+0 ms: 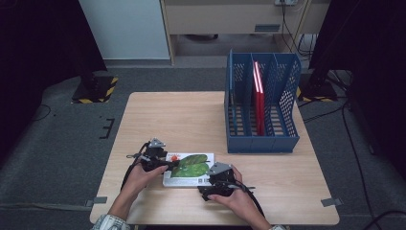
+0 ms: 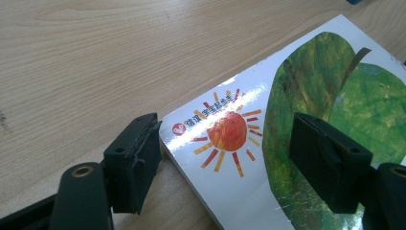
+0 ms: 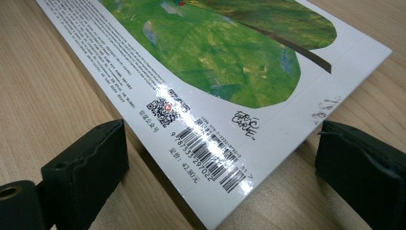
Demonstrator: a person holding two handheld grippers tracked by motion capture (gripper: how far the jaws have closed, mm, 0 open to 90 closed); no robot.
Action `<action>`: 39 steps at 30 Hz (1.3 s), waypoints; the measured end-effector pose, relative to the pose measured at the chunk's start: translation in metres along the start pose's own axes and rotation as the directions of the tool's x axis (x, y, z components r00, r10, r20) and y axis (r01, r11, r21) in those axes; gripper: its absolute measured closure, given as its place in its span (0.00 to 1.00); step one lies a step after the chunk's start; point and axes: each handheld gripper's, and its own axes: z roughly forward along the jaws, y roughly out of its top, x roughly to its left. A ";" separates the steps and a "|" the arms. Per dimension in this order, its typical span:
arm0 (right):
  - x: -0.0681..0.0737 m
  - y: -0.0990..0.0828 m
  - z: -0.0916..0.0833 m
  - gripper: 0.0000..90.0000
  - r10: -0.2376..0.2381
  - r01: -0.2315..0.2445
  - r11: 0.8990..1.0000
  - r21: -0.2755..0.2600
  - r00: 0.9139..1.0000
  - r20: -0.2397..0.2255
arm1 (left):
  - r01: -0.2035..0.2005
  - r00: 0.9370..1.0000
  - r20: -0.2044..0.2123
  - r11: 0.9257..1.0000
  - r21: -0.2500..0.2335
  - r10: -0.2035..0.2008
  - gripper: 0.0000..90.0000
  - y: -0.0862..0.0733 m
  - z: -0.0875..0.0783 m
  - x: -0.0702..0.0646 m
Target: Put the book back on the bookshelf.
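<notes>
Lying flat near the bench's (image 1: 158, 115) front edge, the picture book (image 1: 190, 168) sits between our grippers: left gripper (image 2: 225, 163) jaws apart astride its sun corner, right gripper (image 3: 225, 177) jaws apart around its barcode corner.

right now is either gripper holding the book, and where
Neither grips it yet. The left gripper straddles the book at its sun corner, the right gripper its barcode corner, jaws open.
</notes>
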 end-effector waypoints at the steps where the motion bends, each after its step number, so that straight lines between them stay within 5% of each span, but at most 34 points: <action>1: 0.000 0.000 0.000 0.03 0.000 0.000 1.000 0.002 1.000 0.004 | 0.000 1.000 0.000 1.000 -0.001 0.000 0.28 0.000 0.000 0.000; 32: 0.006 0.004 0.005 0.00 0.032 -0.033 0.999 0.009 0.998 0.050 | 0.005 1.000 0.009 0.999 -0.051 -0.004 0.27 0.013 -0.014 -0.004; 39: 0.005 0.005 0.005 0.00 0.069 -0.069 0.998 -0.007 0.997 0.045 | 0.000 1.000 0.013 0.999 -0.033 0.000 0.27 0.009 -0.012 -0.003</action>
